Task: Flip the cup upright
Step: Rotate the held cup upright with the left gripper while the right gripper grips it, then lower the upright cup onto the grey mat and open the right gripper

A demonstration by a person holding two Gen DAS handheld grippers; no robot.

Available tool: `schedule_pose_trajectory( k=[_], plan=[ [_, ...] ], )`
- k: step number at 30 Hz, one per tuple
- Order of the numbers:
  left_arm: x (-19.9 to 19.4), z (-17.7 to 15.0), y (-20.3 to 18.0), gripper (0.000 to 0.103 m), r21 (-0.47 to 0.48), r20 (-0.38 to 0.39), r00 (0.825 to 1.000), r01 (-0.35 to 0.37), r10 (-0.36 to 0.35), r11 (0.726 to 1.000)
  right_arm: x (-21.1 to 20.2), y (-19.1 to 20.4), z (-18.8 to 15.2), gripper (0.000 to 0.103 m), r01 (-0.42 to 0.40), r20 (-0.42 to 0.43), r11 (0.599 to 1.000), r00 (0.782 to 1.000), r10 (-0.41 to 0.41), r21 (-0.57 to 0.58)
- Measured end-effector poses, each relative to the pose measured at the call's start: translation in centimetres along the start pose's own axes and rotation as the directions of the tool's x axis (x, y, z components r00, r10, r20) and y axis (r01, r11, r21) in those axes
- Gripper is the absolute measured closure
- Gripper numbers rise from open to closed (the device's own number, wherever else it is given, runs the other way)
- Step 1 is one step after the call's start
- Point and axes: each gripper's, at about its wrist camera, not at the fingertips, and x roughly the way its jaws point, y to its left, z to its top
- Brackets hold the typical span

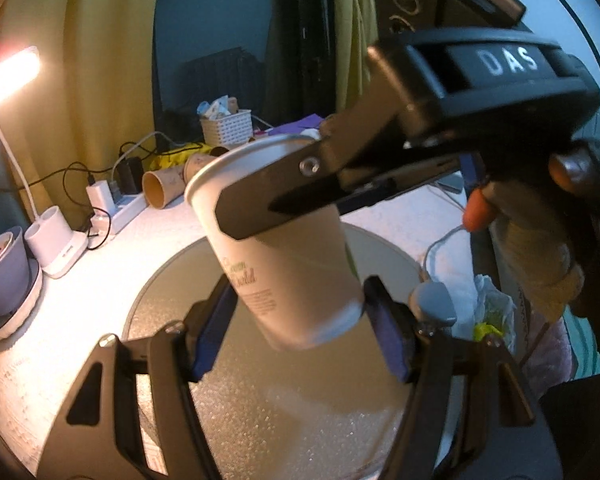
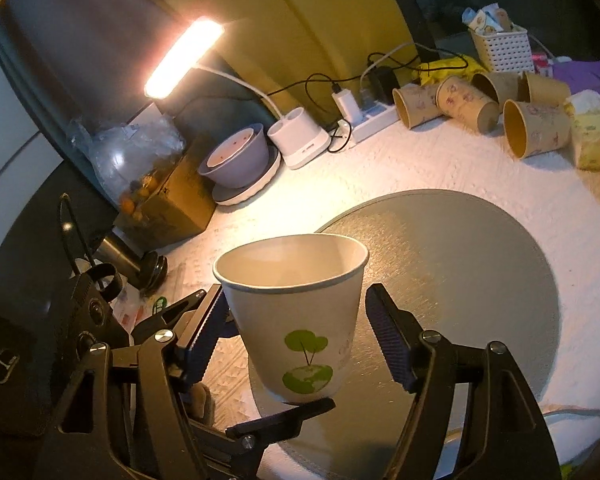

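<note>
The cup [image 2: 296, 312] sits in the lower middle of the right wrist view, mouth up and close to vertical, its base low over the near edge of the grey mat [image 2: 480, 280]; whether the base touches the mat I cannot tell. In the left wrist view the cup [image 1: 284, 256] fills the centre, tilted with its rim toward the upper left of the frame. The right tongs [image 2: 296, 336] stand spread on either side of the cup in their own view, with clear gaps between the blue pads and the wall. Yet in the left wrist view one black finger of the right tongs [image 1: 284, 196] lies across the upper wall just below the rim, so they may be holding it by the rim; which it is I cannot tell. The left tongs [image 1: 300, 332] flank the base, their pads close to it and possibly touching on the right side; whether they grip is also unclear. Judging by this, the flip itself looks essentially done, since the mouth faces up. What seems left is to settle the cup flat on the mat, let go and draw both tongs clear without tipping it. Spare cups [image 2: 500, 108] lie on their sides at the upper right of the table [image 2: 400, 160].
</note>
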Motion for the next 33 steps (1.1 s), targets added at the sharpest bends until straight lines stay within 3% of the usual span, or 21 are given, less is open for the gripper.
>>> schedule_pose_trajectory(
  k=[1,9,12,17,25,33],
  plan=[
    [0.0,0.0,0.1,0.037,-0.005,-0.003,1.000,0.000,0.000,1.000,0.1,0.1,0.0,0.034,-0.004,-0.003,1.000,1.000,0.004,-0.002],
    [0.7,-0.4,1.9,0.036,-0.093,-0.065,0.998,0.005,-0.011,0.996,0.7,0.6,0.8,0.036,0.033,0.008,0.999,0.999,-0.033,-0.034],
    [1.0,-0.7,3.1,0.029,-0.148,-0.093,0.996,0.001,-0.015,0.989,1.0,0.6,1.4,0.036,0.099,0.043,0.994,0.994,-0.097,-0.049],
    [1.2,-1.4,5.5,0.028,-0.254,-0.123,0.992,-0.019,-0.013,0.967,1.8,-0.2,2.1,0.036,0.204,0.084,0.977,0.977,-0.198,-0.068],
    [1.7,-2.8,10.9,0.028,-0.447,-0.152,0.988,-0.077,0.009,0.891,5.2,-0.9,2.8,0.036,0.315,0.144,0.939,0.944,-0.296,-0.135],
    [1.7,-4.0,13.8,0.027,-0.544,-0.168,0.985,-0.126,0.040,0.829,7.4,-0.5,2.7,0.035,0.396,0.200,0.893,0.913,-0.356,-0.216]
  ],
)
